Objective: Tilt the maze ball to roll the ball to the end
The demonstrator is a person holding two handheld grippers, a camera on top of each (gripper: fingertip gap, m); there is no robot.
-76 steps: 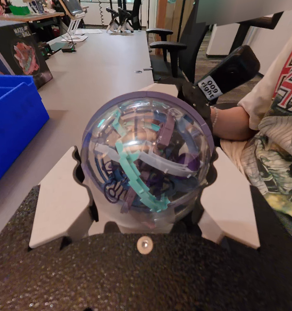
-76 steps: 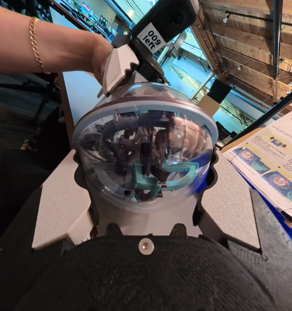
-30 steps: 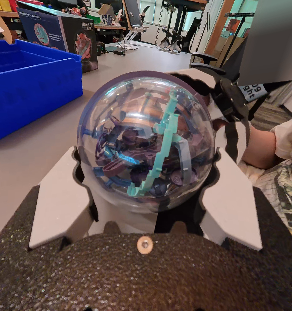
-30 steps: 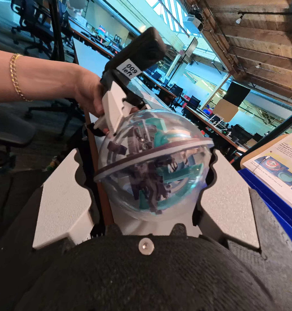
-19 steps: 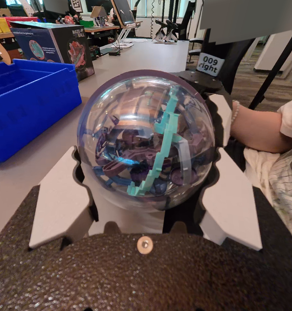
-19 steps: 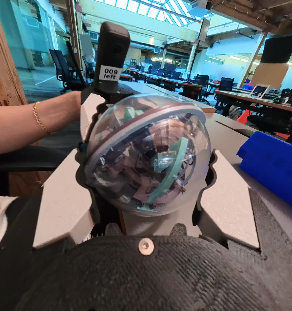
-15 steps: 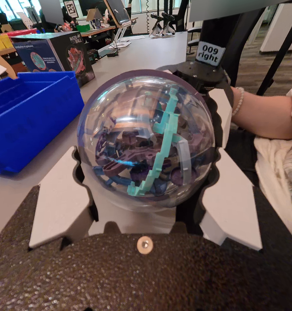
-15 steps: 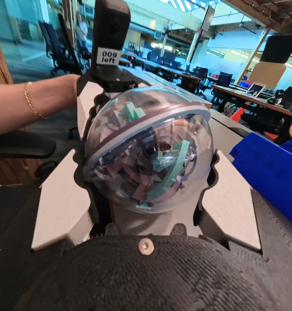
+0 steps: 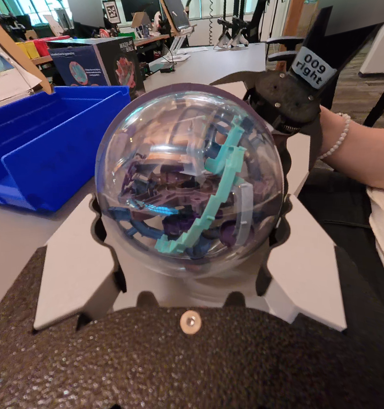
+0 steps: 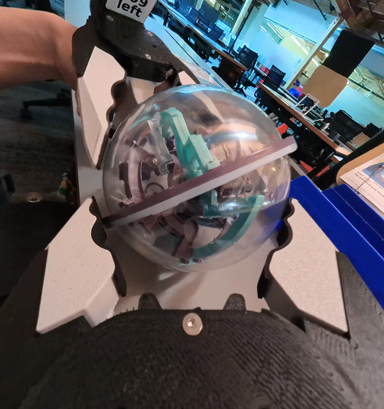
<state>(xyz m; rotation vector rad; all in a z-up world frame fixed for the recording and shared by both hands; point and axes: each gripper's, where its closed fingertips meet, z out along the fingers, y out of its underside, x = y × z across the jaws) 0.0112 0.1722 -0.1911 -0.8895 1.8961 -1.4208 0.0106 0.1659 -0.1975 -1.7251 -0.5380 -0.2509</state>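
I am holding the maze ball above the bench, the left tool and right tool both clamped wide on its clear shell, which I judge light, rigid and slippery, best gripped beside the equator rim.

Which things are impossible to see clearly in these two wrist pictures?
- Small steel ball: in the left wrist view I cannot find it among the tracks of the maze ball.
- End of the maze: not identifiable in either view; tracks overlap.
- Left gripper's far finger: hidden behind the sphere in the right wrist view.
- Instruction sheet: cut off by the right edge.
- Person's head: covered by a grey patch.
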